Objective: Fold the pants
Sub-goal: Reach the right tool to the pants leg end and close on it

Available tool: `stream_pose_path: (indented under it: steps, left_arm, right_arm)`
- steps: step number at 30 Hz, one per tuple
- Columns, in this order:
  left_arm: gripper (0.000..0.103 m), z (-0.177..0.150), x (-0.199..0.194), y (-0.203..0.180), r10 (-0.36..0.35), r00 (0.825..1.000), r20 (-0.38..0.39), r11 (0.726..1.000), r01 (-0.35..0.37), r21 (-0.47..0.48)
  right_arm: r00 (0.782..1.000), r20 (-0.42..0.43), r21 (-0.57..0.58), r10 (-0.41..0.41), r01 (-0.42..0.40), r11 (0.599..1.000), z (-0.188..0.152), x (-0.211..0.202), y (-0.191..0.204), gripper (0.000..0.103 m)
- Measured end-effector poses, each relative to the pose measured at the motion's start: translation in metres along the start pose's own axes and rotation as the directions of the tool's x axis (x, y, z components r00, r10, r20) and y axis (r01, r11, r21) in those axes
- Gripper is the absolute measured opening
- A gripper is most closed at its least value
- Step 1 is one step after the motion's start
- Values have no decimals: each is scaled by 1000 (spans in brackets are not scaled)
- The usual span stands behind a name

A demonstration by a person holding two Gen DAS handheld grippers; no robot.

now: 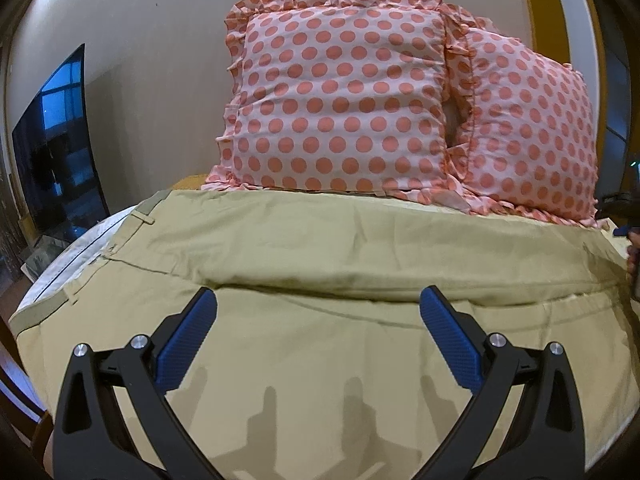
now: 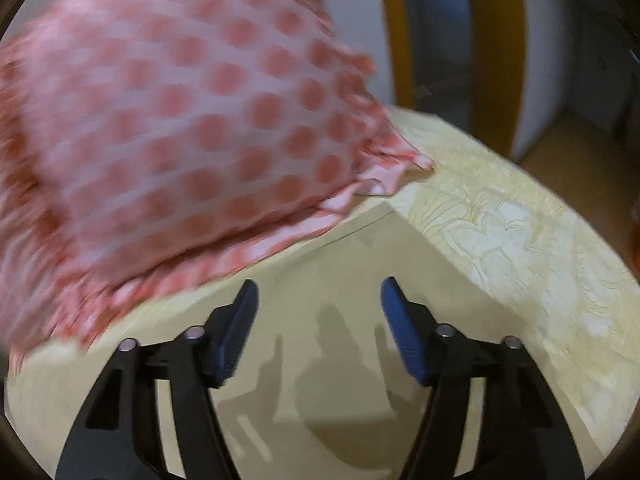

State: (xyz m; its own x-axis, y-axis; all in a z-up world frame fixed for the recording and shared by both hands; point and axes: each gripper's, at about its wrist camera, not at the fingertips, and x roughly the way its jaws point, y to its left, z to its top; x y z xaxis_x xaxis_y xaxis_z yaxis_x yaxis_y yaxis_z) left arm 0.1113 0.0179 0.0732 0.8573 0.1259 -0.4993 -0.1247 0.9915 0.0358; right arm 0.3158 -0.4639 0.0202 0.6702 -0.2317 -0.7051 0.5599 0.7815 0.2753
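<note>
Lying creased across the pale patterned bedspread [image 2: 520, 236], the khaki cotton pants [image 1: 320, 260] stretch below two pink polka-dot frilled pillows [image 1: 340, 96]. Left gripper [image 1: 318, 308] and right gripper [image 2: 318, 300] hover above them, ribbed blue jaws spread, holding nothing.

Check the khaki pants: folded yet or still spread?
Folded at least once. In the left wrist view the khaki cotton pants show one layer doubled over another along a crease across the middle; both waistband sections lie at the left. Neither gripper holds them.
</note>
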Motion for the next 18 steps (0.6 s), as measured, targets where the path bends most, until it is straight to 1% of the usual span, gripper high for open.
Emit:
stream_pose_path:
  steps: [1,2,4,7,9,10,11,12,14,15,16,18]
  left_arm:
    - [101,2,6,0,-2,1000,-9,1000,2,-4]
    - [101,2,9,0,-3,1000,-17,1000,3,-6]
    - [101,3,16,1,-7,1000,-29,1000,6,-10]
    - [101,1,25,1,-12,999,-48,1000,11,-8]
    - [101,0,30,-1,-29,997,-77,1000,29,-1]
    - [101,-1,33,-1,-37,995,-91,999,38,2]
    - [101,-2,35,-2,-43,994,-102,999,44,5]
    - [101,-2,36,-2,-45,993,-105,999,46,6]
    - [101,-3,33,-1,-50,994,-93,999,50,0]
    - [101,-3,31,0,-51,995,-83,999,51,-6]
    - [101,-3,30,1,-50,996,-78,999,50,-9]
    - [101,-3,28,2,-50,997,-67,999,49,-14]
  right_arm:
    - [999,-28,32,-32,33,999,11,20,0,57]
    - [998,-33,48,-50,51,998,12,24,-4,56]
    - [994,-55,76,-96,101,992,23,46,-3,56]
    - [983,-70,77,-172,178,981,34,68,1,56]
    - [972,-73,40,-223,226,973,38,77,8,56]
    - [962,-75,-6,-261,261,965,37,82,13,54]
    - [960,-62,-34,-272,270,962,35,83,15,53]
    - [964,-48,-52,-261,258,965,32,81,14,47]
    - [978,-29,-76,-204,202,977,23,76,2,38]
    - [983,-29,-72,-182,179,981,18,70,-6,22]
    - [988,-33,-61,-151,149,987,15,66,-14,14]
    - [996,-40,-22,-79,79,997,7,56,-33,8]
